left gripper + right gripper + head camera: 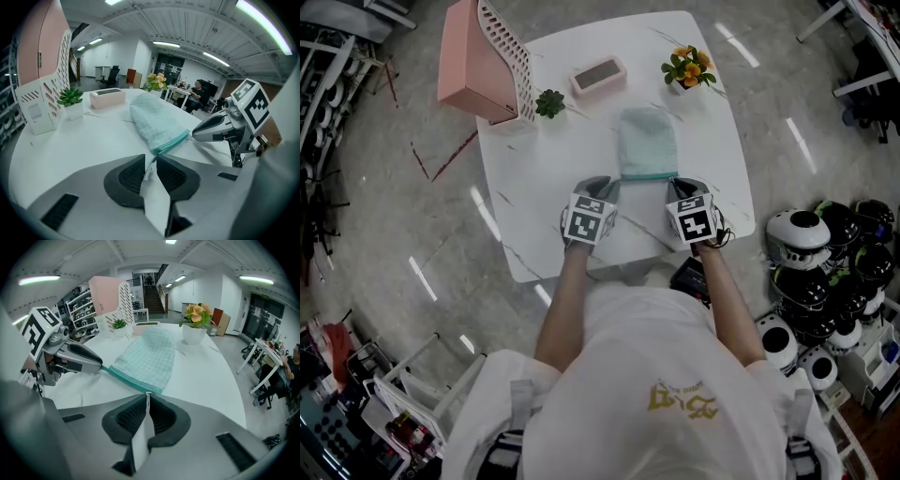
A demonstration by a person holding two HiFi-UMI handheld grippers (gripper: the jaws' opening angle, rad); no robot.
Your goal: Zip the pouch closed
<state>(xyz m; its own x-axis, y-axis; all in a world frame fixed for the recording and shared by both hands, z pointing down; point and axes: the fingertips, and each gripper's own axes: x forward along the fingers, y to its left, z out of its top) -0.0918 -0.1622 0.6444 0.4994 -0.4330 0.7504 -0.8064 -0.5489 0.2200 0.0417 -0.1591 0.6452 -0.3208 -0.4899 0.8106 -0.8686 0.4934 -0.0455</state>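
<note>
A pale green mesh pouch (pixel 647 142) lies flat on the white table (pixel 534 187), its teal zip edge (pixel 648 175) towards me. My left gripper (pixel 606 186) is at the zip's left end; in the left gripper view its jaws (pixel 150 158) stand apart with a thin white tab (pixel 149 169) hanging loose between them. My right gripper (pixel 679 186) is at the zip's right end. In the right gripper view its jaws (pixel 147 397) are parted by a narrow slit, the small zip pull (pixel 148 393) at their tips. Each gripper shows in the other's view, the left gripper (pixel 99 365) and the right gripper (pixel 193 135) both touching the zip line.
A pink and white file rack (pixel 483 61) stands at the table's far left, with a small green plant (pixel 549 102) beside it. A pink box (pixel 598 75) and a pot of orange flowers (pixel 688 67) sit behind the pouch. Helmets (pixel 825 253) lie on the floor at the right.
</note>
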